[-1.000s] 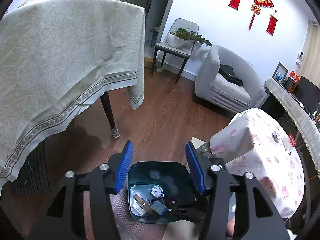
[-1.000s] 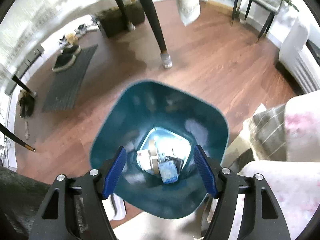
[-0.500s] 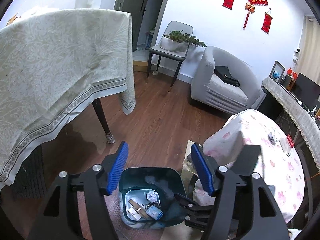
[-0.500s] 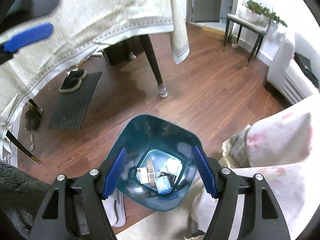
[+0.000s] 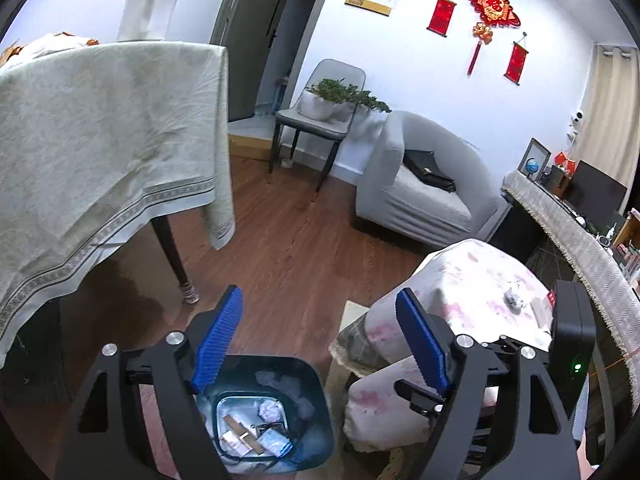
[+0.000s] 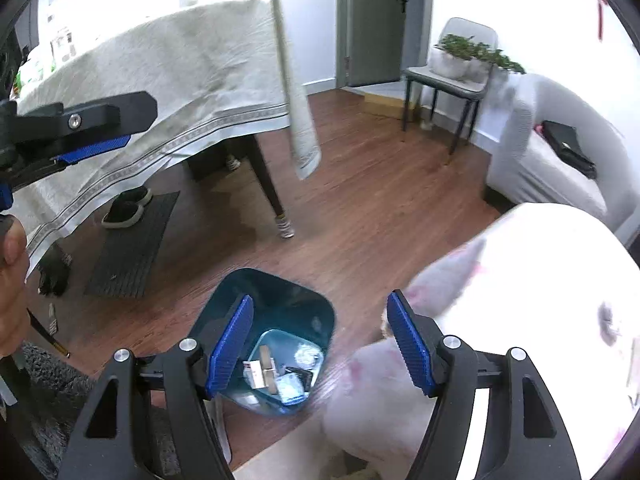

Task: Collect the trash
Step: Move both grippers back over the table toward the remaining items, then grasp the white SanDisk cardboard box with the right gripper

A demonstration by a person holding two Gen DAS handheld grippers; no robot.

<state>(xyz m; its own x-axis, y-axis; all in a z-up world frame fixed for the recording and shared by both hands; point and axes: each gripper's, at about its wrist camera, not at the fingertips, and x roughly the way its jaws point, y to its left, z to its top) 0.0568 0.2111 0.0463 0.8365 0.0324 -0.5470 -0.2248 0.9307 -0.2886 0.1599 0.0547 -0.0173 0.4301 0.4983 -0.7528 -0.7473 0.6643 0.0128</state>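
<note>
A teal trash bin [image 5: 320, 408] stands on the wood floor below both grippers; it also shows in the right wrist view [image 6: 280, 296]. Inside lie a crumpled paper ball [image 5: 269, 411], a blue packet [image 5: 276, 442] and small boxes [image 6: 260, 372]. My left gripper [image 5: 320, 344] is open and empty, high above the bin. My right gripper [image 6: 320, 344] is open and empty, also high above it. The left gripper's fingers [image 6: 92, 148] show at the left of the right wrist view. A small crumpled scrap [image 5: 514, 300] lies on the pink-flowered low table [image 5: 472, 280].
A tall table with a grey-green cloth [image 5: 100, 140] stands to the left, its leg [image 5: 176, 260] near the bin. A grey armchair [image 5: 420, 196], a chair with a plant [image 5: 320, 120], and a doormat with shoes [image 6: 128, 240] stand around.
Both grippers have risen and drawn back from the bin, which now looks smaller and lower in both views. Both stay open and empty.
</note>
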